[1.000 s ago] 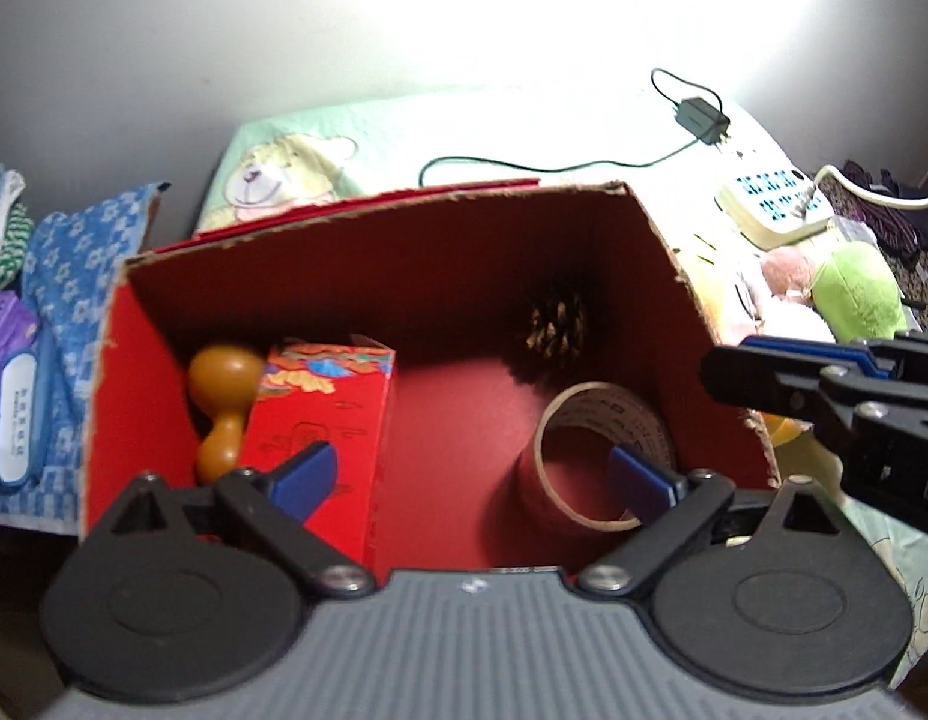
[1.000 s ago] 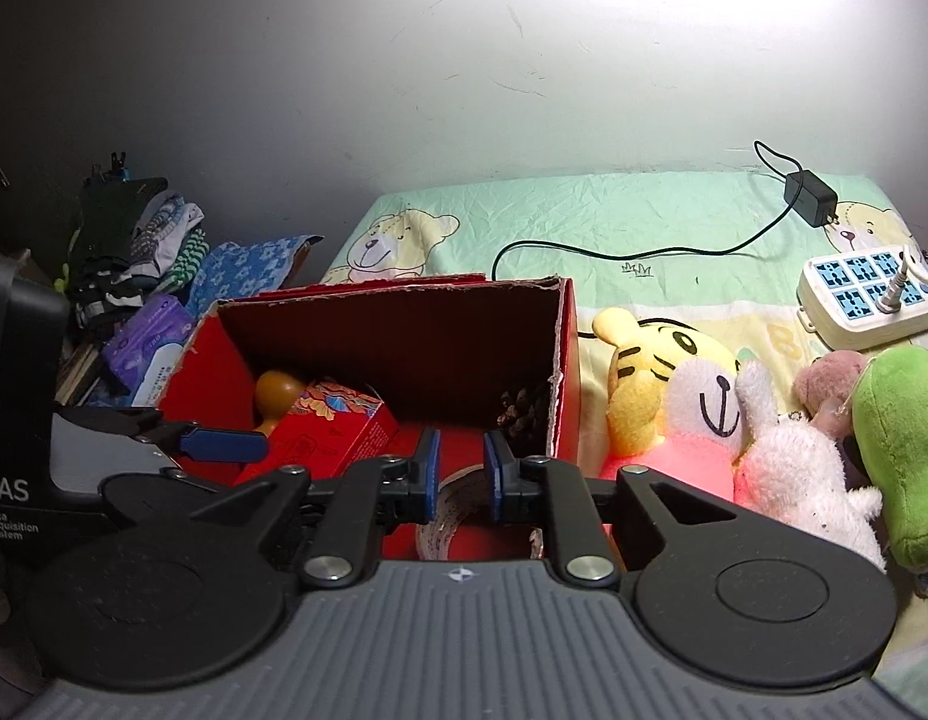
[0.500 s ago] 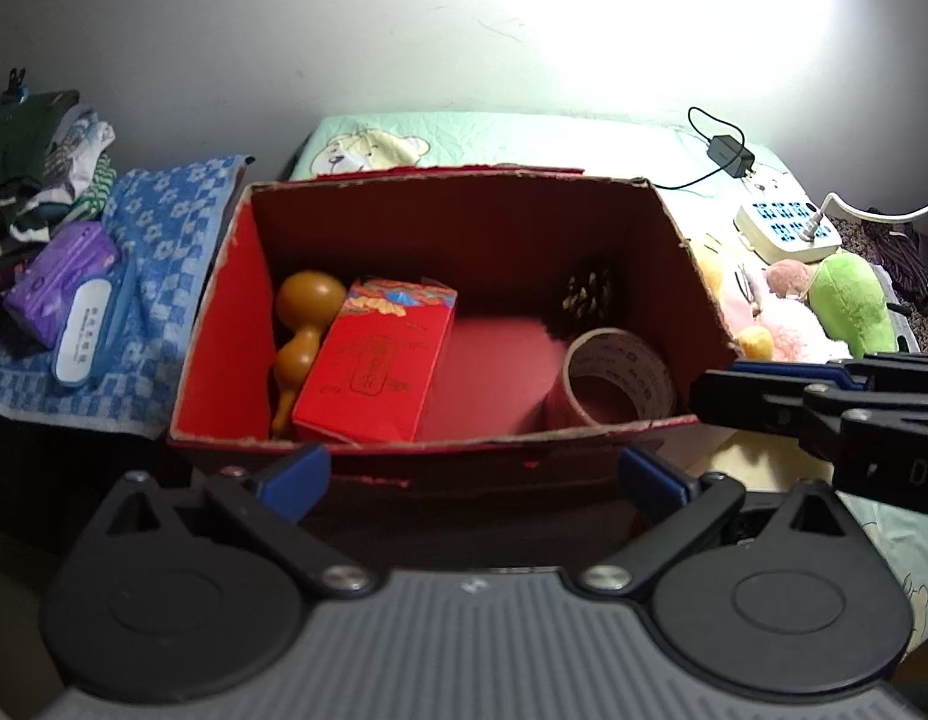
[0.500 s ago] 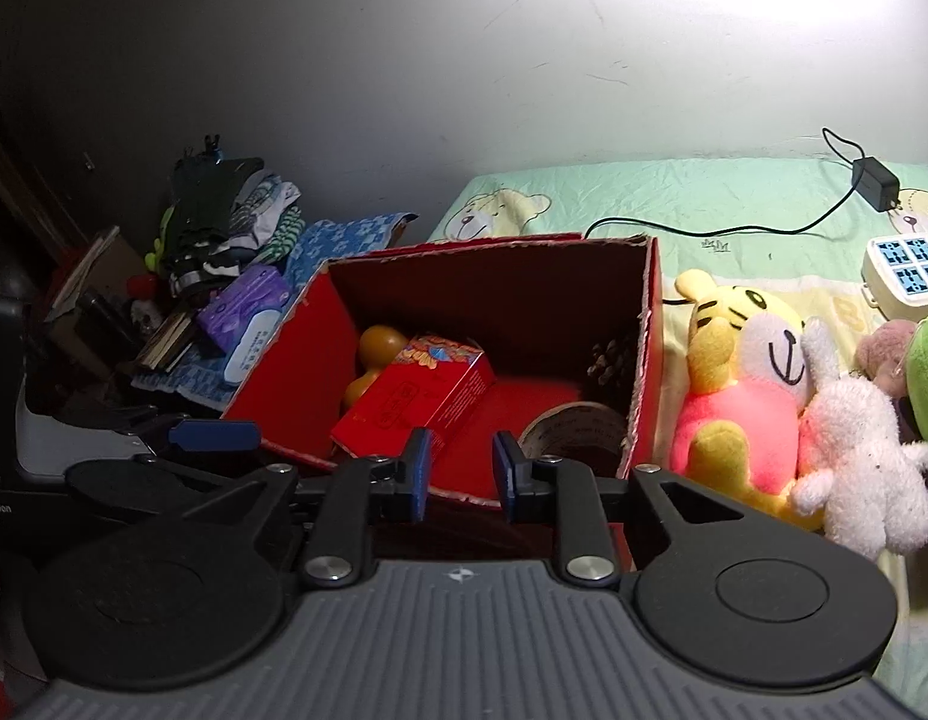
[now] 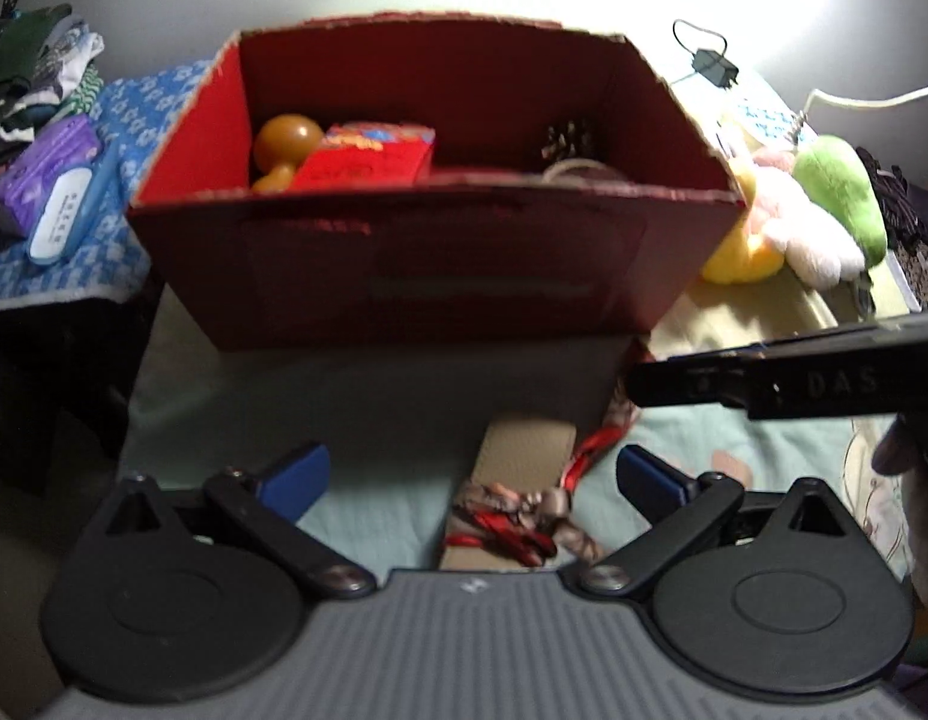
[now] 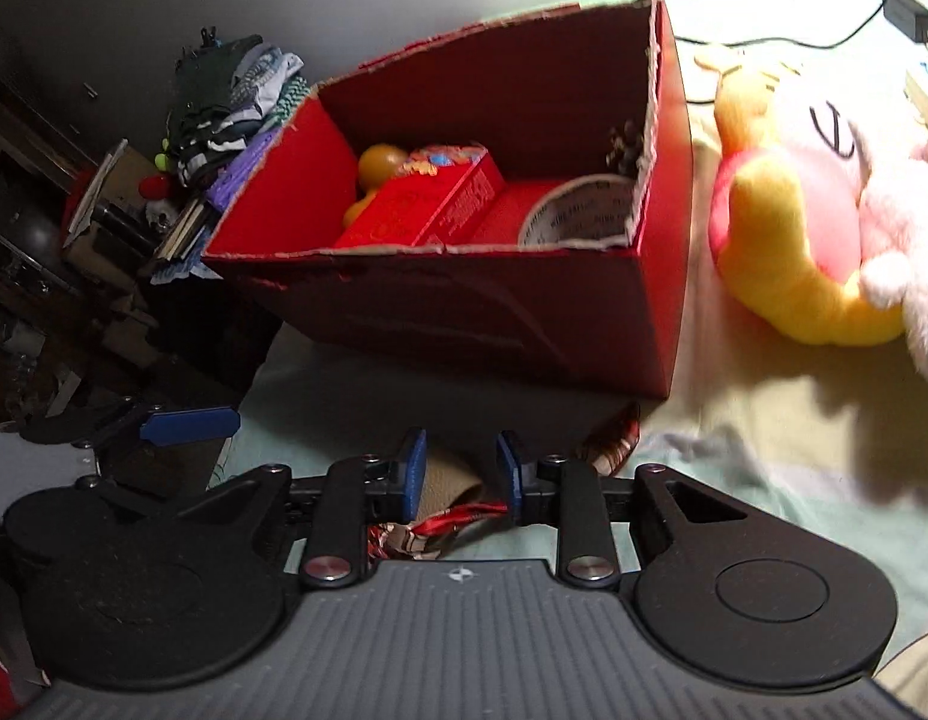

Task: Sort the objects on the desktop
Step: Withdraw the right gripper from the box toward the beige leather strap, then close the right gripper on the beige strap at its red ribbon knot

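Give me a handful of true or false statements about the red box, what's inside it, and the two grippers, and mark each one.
1. The tape roll lies inside the red box. True.
2. The left gripper is shut on the gourd. False: its jaws stand wide apart and the gourd lies in the box.
3. A tan case tied with ribbon lies outside the box, in front of it. True.
4. The yellow plush toy sits inside the box. False: it lies beside the box, on the bedsheet.
5. A pine cone is in the box. True.
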Action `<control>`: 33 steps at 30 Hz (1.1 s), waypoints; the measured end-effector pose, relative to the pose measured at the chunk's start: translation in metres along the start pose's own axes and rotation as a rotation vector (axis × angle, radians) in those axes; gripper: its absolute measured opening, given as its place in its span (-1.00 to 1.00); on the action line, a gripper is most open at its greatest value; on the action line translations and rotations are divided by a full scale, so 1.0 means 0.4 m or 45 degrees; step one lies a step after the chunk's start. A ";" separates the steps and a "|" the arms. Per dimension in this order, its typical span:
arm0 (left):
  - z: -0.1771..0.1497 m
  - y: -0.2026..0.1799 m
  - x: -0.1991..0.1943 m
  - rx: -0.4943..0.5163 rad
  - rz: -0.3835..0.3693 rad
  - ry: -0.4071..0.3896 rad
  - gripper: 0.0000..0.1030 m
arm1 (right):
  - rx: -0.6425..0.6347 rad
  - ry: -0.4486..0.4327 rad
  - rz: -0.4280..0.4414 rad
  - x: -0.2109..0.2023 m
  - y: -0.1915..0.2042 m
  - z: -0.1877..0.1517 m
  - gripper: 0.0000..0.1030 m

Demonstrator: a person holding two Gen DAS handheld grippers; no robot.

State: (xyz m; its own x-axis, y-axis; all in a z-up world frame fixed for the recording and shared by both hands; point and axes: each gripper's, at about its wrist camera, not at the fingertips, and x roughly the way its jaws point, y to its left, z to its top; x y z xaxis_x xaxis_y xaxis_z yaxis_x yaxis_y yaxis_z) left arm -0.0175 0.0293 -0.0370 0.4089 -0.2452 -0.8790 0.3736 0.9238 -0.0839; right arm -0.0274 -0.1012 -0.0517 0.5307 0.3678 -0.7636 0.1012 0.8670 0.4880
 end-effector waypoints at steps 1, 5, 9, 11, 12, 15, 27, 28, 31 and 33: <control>-0.011 -0.005 0.008 0.006 0.004 0.013 0.96 | 0.017 0.017 0.008 0.007 -0.006 -0.004 -0.45; -0.044 -0.014 0.035 0.011 0.004 0.064 0.96 | 0.091 0.088 0.066 0.033 -0.025 -0.019 -0.44; -0.063 -0.019 0.065 0.028 0.029 0.099 0.96 | 0.136 0.136 0.082 0.056 -0.030 -0.031 -0.44; -0.072 -0.015 0.083 0.013 0.012 0.126 0.96 | 0.154 0.159 0.088 0.067 -0.031 -0.037 -0.43; -0.075 -0.011 0.092 -0.003 -0.001 0.141 0.95 | 0.167 0.169 0.096 0.072 -0.032 -0.039 -0.42; -0.081 0.006 0.114 -0.054 -0.043 0.176 0.60 | 0.200 0.190 0.105 0.083 -0.032 -0.045 -0.37; -0.083 0.062 0.146 -0.131 -0.222 0.249 0.18 | 0.299 0.206 0.127 0.117 -0.041 -0.052 -0.25; -0.084 0.061 0.150 -0.126 -0.237 0.257 0.11 | 0.309 0.207 0.132 0.119 -0.042 -0.052 -0.25; -0.082 0.056 0.149 -0.095 -0.247 0.252 0.07 | 0.327 0.213 0.138 0.130 -0.038 -0.054 -0.20; -0.079 0.055 0.151 -0.086 -0.252 0.250 0.06 | 0.304 0.202 0.136 0.130 -0.026 -0.054 -0.16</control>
State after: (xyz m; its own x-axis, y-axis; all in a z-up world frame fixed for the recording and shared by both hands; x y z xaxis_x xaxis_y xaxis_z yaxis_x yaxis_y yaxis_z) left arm -0.0109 0.0443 -0.1069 0.1621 -0.3671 -0.9159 0.3712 0.8827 -0.2881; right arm -0.0191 -0.0839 -0.1058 0.4127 0.5172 -0.7498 0.2565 0.7238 0.6405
